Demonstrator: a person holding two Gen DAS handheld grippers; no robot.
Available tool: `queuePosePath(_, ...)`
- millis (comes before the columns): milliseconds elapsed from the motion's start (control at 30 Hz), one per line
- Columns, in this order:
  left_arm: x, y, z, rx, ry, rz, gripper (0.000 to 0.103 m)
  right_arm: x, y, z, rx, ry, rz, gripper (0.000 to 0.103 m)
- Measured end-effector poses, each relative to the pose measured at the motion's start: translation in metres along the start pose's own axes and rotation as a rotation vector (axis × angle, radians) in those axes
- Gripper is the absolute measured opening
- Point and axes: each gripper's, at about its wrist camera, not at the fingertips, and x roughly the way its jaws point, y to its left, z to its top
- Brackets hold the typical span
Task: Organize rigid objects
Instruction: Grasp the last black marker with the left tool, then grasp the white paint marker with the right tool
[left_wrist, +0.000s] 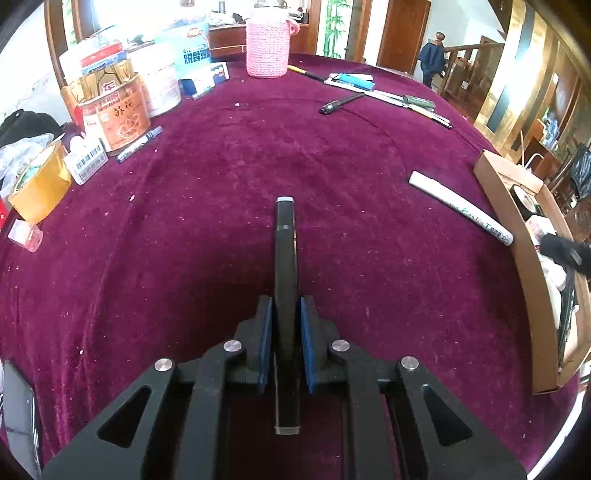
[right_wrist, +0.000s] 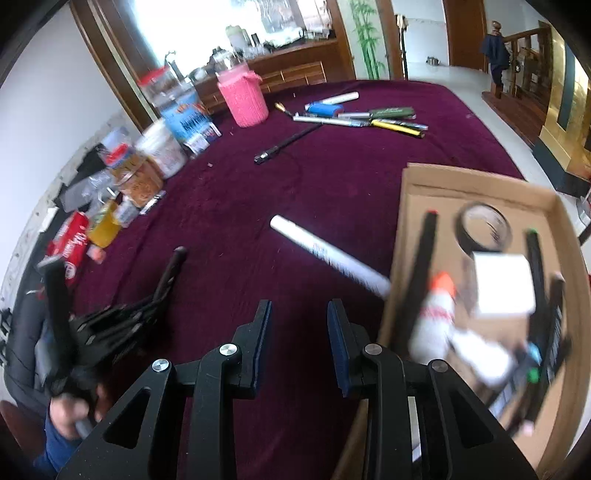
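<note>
Left tongs (left_wrist: 286, 343), one black marker (left_wrist: 285, 266); one white marker (left_wrist: 460, 208).

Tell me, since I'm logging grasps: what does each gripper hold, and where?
The left gripper clamps a slim black pen-like stick near its middle, its ends sticking out both ways. The right gripper holds nothing.

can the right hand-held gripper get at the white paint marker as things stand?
Probably yes. The right hand-held gripper is open and empty, and the white paint marker lies just ahead on bare tablecloth. Only its near end sits against the cardboard box wall; the rest is free.
</note>
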Motion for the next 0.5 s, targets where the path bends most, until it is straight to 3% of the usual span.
queuePosePath(133, 0.001, -0.003, -0.002, 0.020, -0.038, 0.016, 0.013, 0.034, -0.006, 0.024, 0.037, 0.036, -0.015, 0.027)
queuePosePath(300, 0.002, 0.001, -0.001, 0.007, -0.042, -0.017, 0.013, 0.050, -0.025, 0.041, 0.094, 0.028, -0.048, 0.029)
queuePosePath(500, 0.001, 0.002, -0.001, 0.010, -0.041, -0.022, 0.013, 0.058, -0.031, 0.043, 0.150, 0.060, 0.016, 0.036)
